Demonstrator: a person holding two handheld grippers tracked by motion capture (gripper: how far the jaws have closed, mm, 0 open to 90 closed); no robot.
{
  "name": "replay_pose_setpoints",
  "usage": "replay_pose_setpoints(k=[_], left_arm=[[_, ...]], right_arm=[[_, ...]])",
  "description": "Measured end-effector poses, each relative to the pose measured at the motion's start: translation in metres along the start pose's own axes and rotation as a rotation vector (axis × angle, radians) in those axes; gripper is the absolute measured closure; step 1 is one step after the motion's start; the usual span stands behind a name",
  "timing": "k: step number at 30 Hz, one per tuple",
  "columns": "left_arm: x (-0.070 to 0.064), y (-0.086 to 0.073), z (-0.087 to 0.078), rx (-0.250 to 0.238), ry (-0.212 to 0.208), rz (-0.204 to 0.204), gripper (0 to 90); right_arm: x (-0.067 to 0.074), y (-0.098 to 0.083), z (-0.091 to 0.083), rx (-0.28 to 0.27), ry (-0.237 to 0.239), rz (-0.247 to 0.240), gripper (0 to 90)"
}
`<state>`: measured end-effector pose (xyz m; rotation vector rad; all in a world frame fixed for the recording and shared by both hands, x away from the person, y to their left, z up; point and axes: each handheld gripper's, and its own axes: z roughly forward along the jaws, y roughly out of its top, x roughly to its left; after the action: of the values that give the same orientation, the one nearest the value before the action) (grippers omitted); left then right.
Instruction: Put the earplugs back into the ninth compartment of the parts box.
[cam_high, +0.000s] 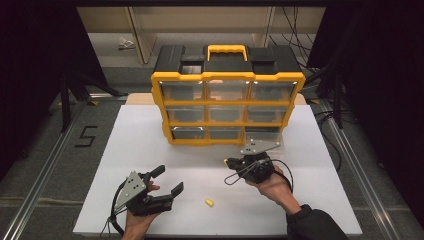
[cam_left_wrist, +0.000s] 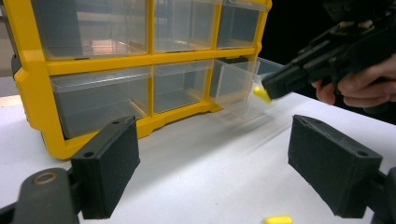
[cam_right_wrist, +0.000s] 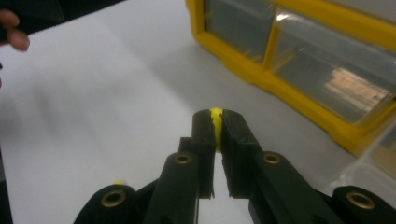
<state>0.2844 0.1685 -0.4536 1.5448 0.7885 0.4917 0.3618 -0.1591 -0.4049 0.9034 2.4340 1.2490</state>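
A yellow and black organizer with clear drawers stands at the back of the white table. Its bottom right drawer is pulled out. In front of that drawer my right gripper is held off the table, shut on a small yellow piece; the left gripper view shows that yellow piece at the jaw tips near the drawer. My left gripper rests at the front left, open, with nothing between its pads. A second yellow piece lies on the table between the hands.
Metal rails run along both sides of the table. A "5" mark is on the floor at left. Dark stands and cables sit behind the organizer at right.
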Motion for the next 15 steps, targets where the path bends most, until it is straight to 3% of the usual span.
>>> replay_pose_setpoints(k=[4,15], left_arm=[[0.000,0.000,0.000,0.001,-0.001,0.000,15.9],[0.000,0.000,0.000,0.000,-0.001,-0.001,15.9]], right_arm=[[-0.007,0.002,-0.009,-0.066,-0.034,0.026,84.2],[-0.028,0.002,-0.025,-0.139,-0.086,0.089,84.0]])
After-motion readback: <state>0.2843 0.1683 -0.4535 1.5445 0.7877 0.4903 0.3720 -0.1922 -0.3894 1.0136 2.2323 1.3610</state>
